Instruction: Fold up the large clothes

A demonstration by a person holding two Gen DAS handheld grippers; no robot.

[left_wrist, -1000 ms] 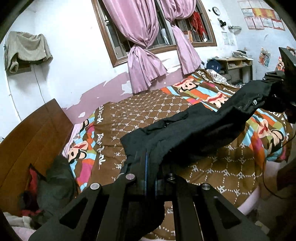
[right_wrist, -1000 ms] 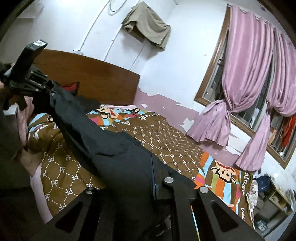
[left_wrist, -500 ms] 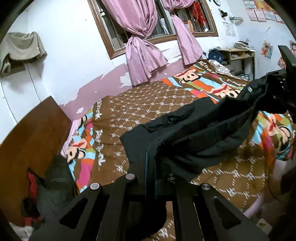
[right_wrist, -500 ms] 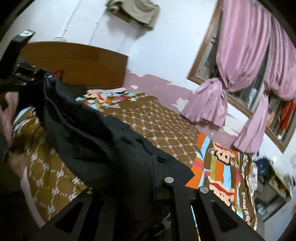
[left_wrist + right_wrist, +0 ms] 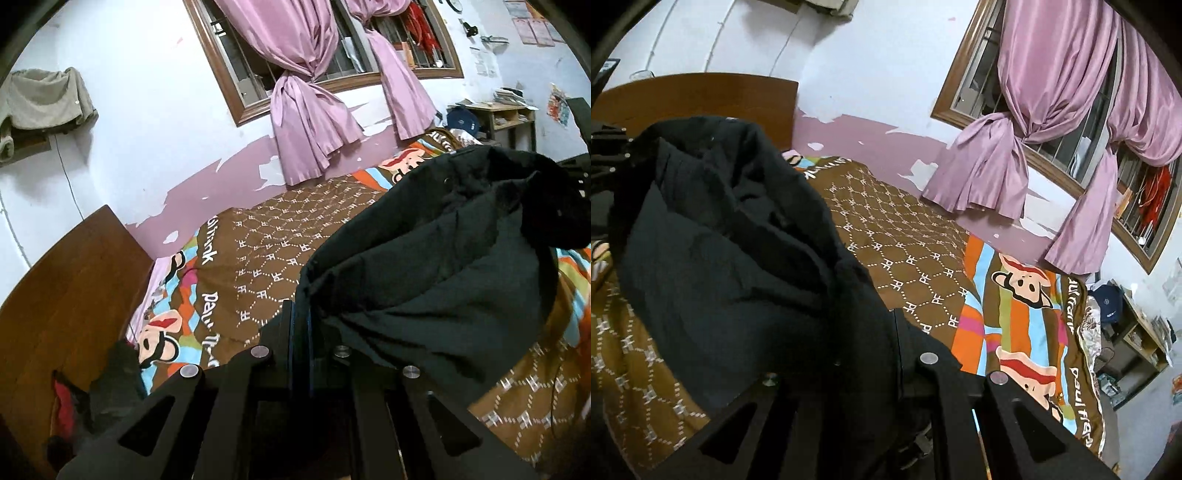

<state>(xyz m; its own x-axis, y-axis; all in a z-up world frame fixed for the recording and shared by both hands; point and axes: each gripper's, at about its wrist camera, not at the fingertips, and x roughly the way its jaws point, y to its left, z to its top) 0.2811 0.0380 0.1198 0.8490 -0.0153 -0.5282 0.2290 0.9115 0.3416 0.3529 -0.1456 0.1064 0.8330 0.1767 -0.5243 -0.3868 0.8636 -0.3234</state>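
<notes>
Now the black jacket (image 5: 436, 280) sags bunched between the two grippers over the bed (image 5: 280, 236), where a second ago it hung stretched, so the ends are likely meeting for a fold. Left hand-held gripper (image 5: 301, 325) and right hand-held gripper (image 5: 897, 332) each stay clamped on cloth; the hem and fingertips are buried in fabric.

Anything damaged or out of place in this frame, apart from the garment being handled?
Yes. Paint is peeling in patches off the pink lower wall beside the bed. A beige cloth hangs bunched high on the white wall. The black garment sags between both grippers.
</notes>
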